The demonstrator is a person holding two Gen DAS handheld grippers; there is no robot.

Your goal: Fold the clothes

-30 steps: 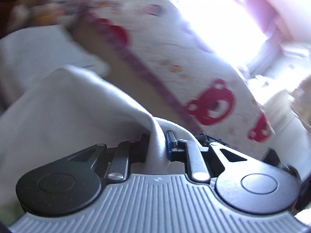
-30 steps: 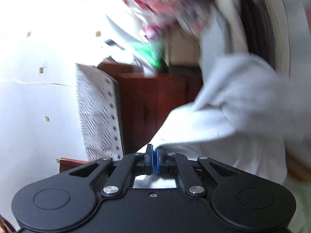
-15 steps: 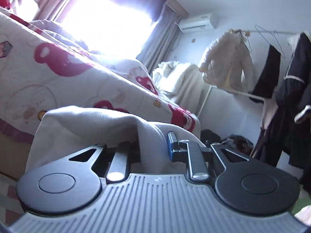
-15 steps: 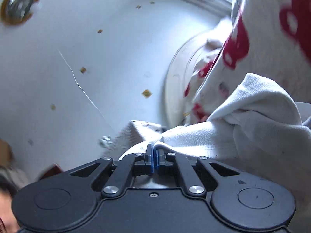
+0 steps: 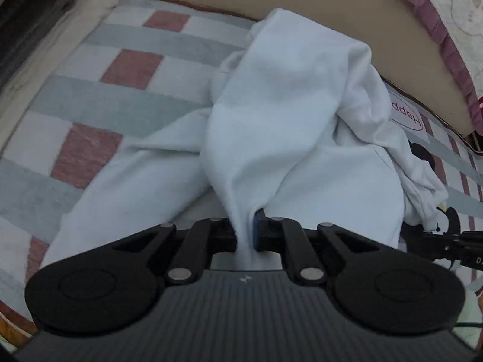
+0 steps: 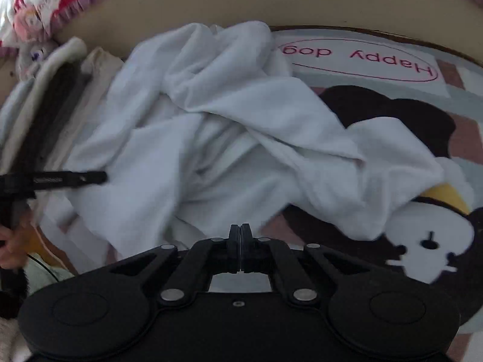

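having swung down from the room, both grippers are now hanging over the checked cartoon-dog blanket (image 5: 114,69), the left gripper (image 5: 246,235) closing on a pinch of the crumpled white cotton garment (image 5: 289,114) now lying there, the right gripper (image 6: 240,249) closed and empty, so spreading is starting.

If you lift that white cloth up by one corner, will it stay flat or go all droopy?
Probably droopy. The white cloth already lies in soft, rumpled folds on the checked blanket, so it looks floppy. Where the left tongs pinch it as they close, it bunches into a narrow gather, so it likely hangs down. It seems light, though thick enough to drag a little.
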